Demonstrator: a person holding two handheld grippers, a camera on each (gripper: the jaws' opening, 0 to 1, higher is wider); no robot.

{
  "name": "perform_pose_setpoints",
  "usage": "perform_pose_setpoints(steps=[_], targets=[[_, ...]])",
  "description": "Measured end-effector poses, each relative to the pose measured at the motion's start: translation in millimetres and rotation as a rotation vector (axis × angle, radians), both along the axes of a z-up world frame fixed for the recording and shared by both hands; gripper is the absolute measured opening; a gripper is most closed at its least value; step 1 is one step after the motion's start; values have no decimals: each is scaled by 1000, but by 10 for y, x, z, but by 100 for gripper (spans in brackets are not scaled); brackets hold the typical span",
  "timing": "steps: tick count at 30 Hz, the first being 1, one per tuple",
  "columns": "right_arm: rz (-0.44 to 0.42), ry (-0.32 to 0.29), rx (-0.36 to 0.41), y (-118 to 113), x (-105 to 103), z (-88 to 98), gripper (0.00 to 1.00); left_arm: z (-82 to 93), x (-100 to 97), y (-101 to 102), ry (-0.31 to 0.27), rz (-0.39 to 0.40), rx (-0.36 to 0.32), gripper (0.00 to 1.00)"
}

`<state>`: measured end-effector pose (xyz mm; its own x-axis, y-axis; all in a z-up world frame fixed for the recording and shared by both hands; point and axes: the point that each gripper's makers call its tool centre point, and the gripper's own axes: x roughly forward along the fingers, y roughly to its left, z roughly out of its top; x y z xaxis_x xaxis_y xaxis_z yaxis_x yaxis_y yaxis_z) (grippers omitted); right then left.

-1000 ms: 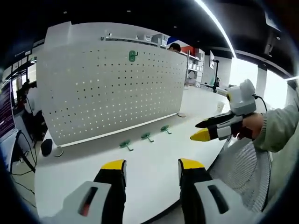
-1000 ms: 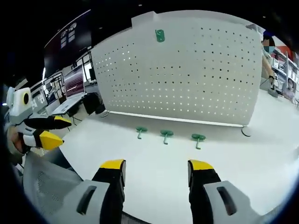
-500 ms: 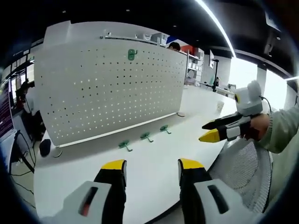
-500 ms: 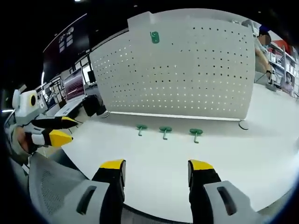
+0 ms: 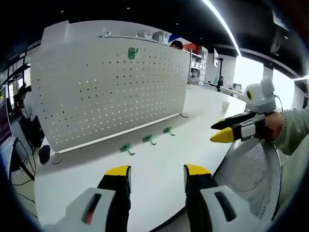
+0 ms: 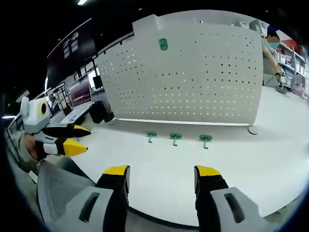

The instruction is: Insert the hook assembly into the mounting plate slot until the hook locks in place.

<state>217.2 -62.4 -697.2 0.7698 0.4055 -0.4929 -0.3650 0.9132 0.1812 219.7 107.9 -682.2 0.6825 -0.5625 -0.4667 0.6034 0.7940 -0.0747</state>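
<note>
Stage: the task looks barely begun; both tools hang back at the near edge of the white round-edged surface [image 5: 159, 169], and nothing is picked up.
Left tool [image 5: 157, 176]: its yellow-tipped black jaws stand apart with only the bare surface between them, holding nothing. In the right gripper view it shows at the left [image 6: 77, 139], held in a person's hand, jaws slightly parted and nothing between them.
Right tool [image 6: 161, 176]: jaws spread wide, nothing between them. In the left gripper view it comes in from the right [image 5: 219, 131], and a light sleeve shows behind it.
Hooks to insert: three small green plastic hook assemblies [image 6: 175, 138] lie in a row on the surface, just in front of the board's foot, well apart from either tool; the same row shows in the left gripper view [image 5: 147, 140].
Mounting plate: an upright white perforated metal pegboard [image 6: 193, 77] stands at the far side of the surface.
Done: one green hook [image 6: 163, 45] hangs near the pegboard's top edge, apparently seated; whether it is locked is too small to tell.
Left: by my reading, reach for a lying hook, grip it, carry it to a slot and press it home.
Other: a grey mesh chair back [image 5: 253, 176] sits near the surface's edge.
</note>
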Motion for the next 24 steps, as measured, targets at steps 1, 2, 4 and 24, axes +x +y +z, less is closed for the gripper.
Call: perform_pose_setpoints(steps=[1, 2, 4, 24], targets=[[-3, 0, 3, -9, -10, 4, 52, -5, 7, -1, 1, -2, 2, 45], [-6, 2, 6, -18, -15, 7, 52, -10, 17, 0, 2, -5, 5, 45], [-13, 2, 10, -35, -16, 10, 52, -14, 39, 6, 2, -7, 10, 45], [-46, 20, 35, -81, 0, -5, 52, -144, 565, 105, -26, -98, 146, 43]])
